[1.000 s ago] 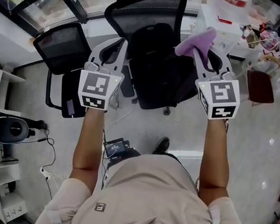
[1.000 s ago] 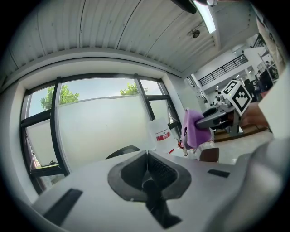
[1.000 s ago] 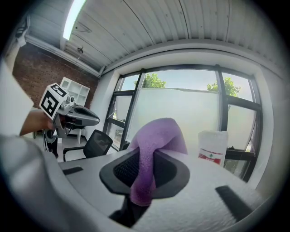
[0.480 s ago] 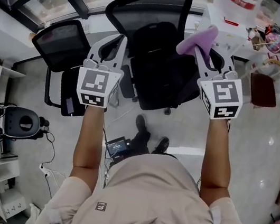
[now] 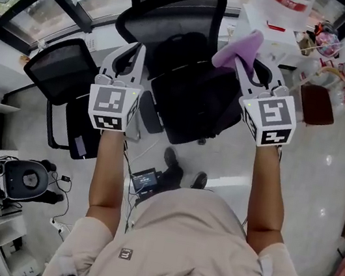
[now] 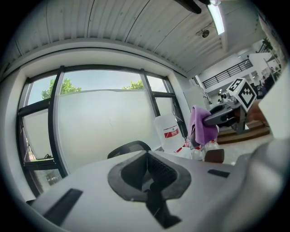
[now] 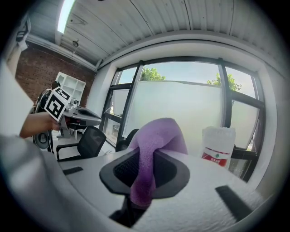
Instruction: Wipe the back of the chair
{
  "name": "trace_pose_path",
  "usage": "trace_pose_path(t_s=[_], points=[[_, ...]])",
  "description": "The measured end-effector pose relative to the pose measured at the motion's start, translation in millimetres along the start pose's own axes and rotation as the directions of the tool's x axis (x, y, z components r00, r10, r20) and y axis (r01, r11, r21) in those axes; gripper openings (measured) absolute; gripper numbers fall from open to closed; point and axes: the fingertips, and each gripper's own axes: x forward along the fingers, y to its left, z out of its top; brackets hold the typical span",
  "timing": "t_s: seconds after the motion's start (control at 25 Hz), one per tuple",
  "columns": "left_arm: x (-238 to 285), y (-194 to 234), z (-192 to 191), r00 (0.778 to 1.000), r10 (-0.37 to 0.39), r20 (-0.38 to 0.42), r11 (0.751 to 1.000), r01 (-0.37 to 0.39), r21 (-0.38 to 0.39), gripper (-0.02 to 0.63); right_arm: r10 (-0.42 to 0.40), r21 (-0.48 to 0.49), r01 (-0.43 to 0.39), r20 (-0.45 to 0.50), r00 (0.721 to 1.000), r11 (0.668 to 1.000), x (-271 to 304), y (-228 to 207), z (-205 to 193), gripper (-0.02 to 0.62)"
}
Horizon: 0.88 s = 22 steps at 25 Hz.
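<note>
Right hand-held gripper (image 5: 244,62) keeps its jaws pinched on the purple cloth (image 5: 237,46), which is folded over the tips and fills the gap btw. them in the right gripper view. Left hand-held gripper (image 5: 134,54) is pressed together w/ nothing inside, as the left gripper view shows. Vs. one second ago, the grip and the raised pose of both arms are the same, but the left one has drifted to the left. A second shoe (image 5: 171,160) now shows on the floor in front of the seat, so the person prob. made a step toward the black chair (image 5: 196,98). The cloth hangs just beside the right edge of the mesh backrest (image 5: 169,28) in the head view, and apart from it, judging by the gripper views. So this is approach only, and wiping has not yet begun.
</note>
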Motion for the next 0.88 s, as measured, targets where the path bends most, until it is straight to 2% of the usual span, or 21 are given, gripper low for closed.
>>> trace_pose_path(t_s=[0.48, 0.88], points=[[37, 81, -38, 1.0, 0.016, -0.012, 1.0, -0.016, -0.012, 0.009, 0.011, -0.023, -0.011, -0.02, 1.0, 1.0, 100, 16, 13, 0.049], [52, 150, -62, 0.998, 0.062, 0.004, 0.998, -0.062, -0.023, 0.009, 0.075, -0.082, -0.076, -0.02, 0.997, 0.994, 196, 54, 37, 0.049]])
